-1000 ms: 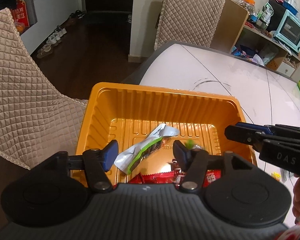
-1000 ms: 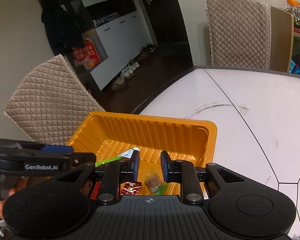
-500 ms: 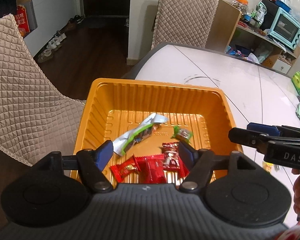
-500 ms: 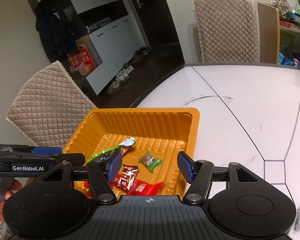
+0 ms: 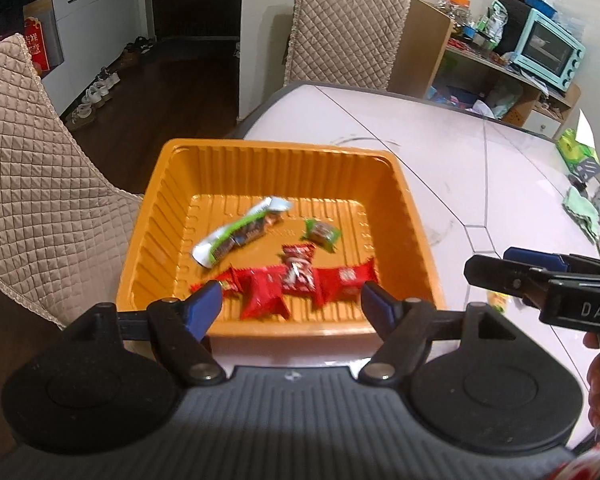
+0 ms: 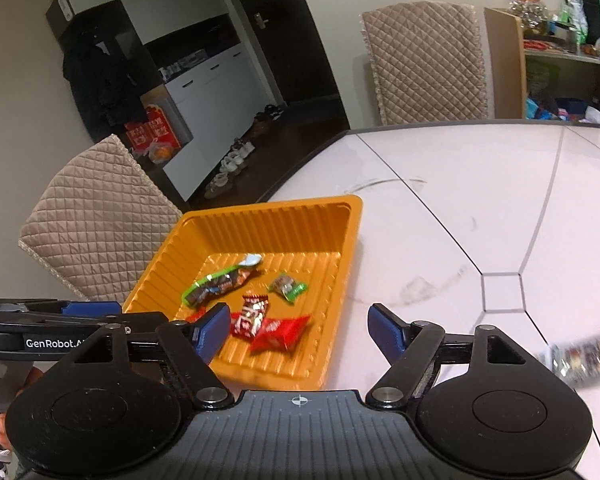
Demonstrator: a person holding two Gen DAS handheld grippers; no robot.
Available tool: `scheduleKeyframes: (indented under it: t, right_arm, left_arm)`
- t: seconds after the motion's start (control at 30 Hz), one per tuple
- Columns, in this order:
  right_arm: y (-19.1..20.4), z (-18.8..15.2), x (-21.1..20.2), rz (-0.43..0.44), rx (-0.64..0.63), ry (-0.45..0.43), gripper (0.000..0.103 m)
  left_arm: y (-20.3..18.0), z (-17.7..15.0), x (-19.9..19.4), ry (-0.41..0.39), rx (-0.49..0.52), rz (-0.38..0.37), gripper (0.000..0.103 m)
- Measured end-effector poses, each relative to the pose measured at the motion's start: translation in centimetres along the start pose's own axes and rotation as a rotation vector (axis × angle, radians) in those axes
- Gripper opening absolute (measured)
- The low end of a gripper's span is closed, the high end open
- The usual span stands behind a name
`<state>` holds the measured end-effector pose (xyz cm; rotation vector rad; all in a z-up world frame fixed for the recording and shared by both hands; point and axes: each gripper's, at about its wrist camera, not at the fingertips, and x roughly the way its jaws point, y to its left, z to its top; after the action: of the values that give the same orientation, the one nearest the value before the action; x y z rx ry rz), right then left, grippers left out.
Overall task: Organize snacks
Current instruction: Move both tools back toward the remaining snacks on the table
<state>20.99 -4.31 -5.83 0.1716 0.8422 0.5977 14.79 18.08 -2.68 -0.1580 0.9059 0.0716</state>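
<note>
Snacks sit in the orange tray point(image 5: 278, 152) on the white table point(image 5: 440, 152), near its edge.

From my left wrist camera I count six packets in it: one long green-and-white bar point(image 5: 240, 230), one small green sweet point(image 5: 322, 234), and four red packets, though blur makes that last count unsure. One red-and-white packet point(image 5: 298, 266) lies across a row of red wrappers point(image 5: 266, 290). My left gripper point(image 5: 290, 304) has just been opening; its jaws stand wide with nothing between the pads, back at the tray's near rim. The right gripper point(image 5: 512, 270) shows side-on at the right edge, so I cannot tell its spread from here.

From my right wrist camera, the right gripper point(image 6: 298, 324) has also just been opening, and stands wide and empty, its left pad over the tray's near corner, the right one over bare table. The same tray point(image 6: 300, 210) shows the bar point(image 6: 220, 282), the green sweet point(image 6: 288, 286) and the red packets point(image 6: 278, 332). At the right edge a blurred cluster of loose snacks point(image 6: 582, 354) lies on the table; I cannot count them.

I judge the job partly done: several snacks are in, and that cluster is left to fetch.
</note>
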Motion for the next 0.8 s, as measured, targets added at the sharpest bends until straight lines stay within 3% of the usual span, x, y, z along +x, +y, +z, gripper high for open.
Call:
scheduleKeyframes:
  t: [0.8]
  right_arm:
    - [-5.0, -8.0, -10.4, -0.15, 0.145, -0.009, 0.078]
  left_arm:
    - [-9.4, -6.9, -1.6, 0.067, 0.17, -0.166, 0.077]
